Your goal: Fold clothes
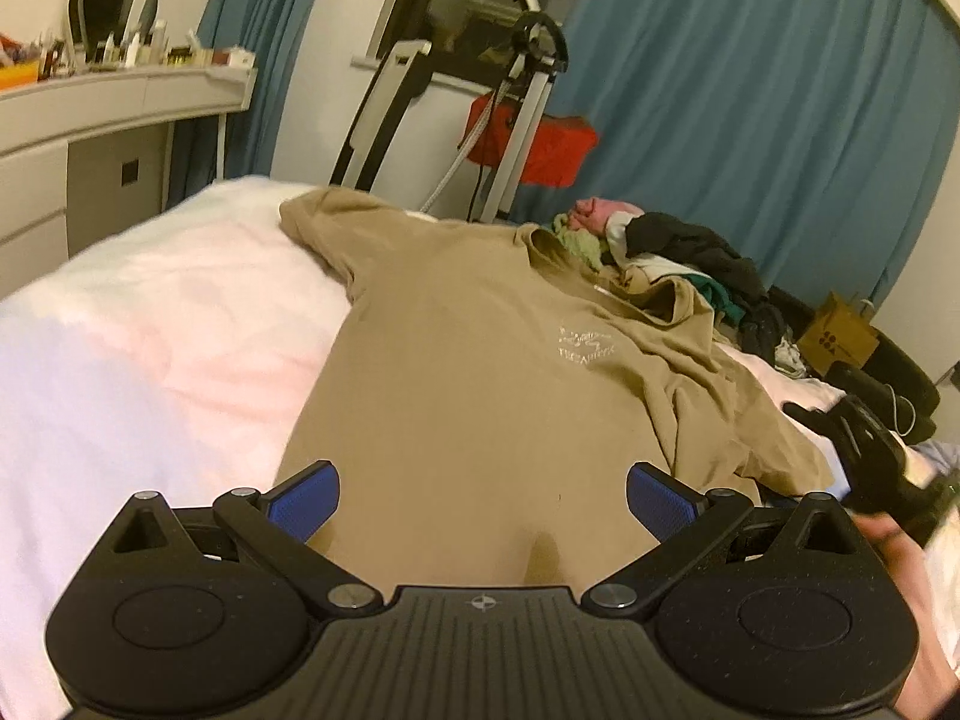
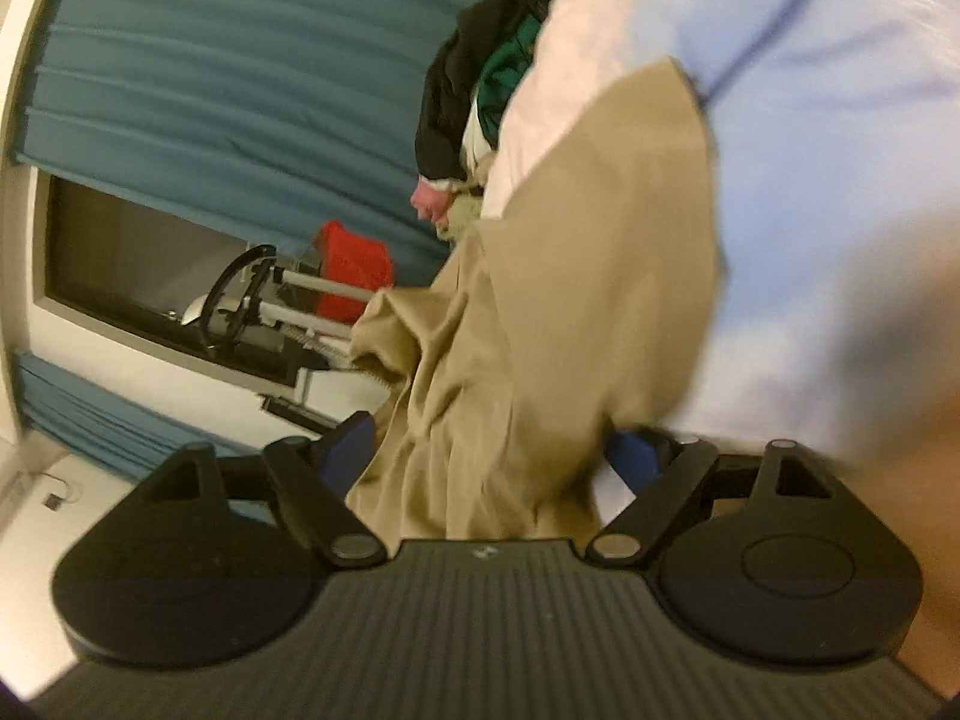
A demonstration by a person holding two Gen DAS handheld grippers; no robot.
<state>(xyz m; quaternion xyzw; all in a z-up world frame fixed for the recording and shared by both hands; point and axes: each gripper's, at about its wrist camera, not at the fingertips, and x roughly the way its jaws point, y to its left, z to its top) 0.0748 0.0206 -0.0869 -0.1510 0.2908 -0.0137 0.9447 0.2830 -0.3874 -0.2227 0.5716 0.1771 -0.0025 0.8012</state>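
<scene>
A tan T-shirt [image 1: 468, 348] with a small white chest logo lies spread on the white bed [image 1: 150, 330], collar away from me. My left gripper [image 1: 480, 501] is open, its blue pads [image 1: 303, 501] hovering over the shirt's lower hem, holding nothing. My right gripper [image 1: 870, 450] shows at the right edge by the shirt's right side. In the right wrist view the gripper [image 2: 489, 459] is rolled sideways, and bunched tan shirt fabric [image 2: 540, 330] runs between its wide-apart blue pads [image 2: 630, 456]. I cannot tell if the pads press the fabric.
A pile of dark, green and pink clothes [image 1: 672, 252] lies at the bed's far right. Behind are blue curtains [image 1: 750, 90], an exercise machine [image 1: 528, 90] with a red item [image 1: 540, 150], a white desk [image 1: 90, 138] at left, and a cardboard box [image 1: 840, 336].
</scene>
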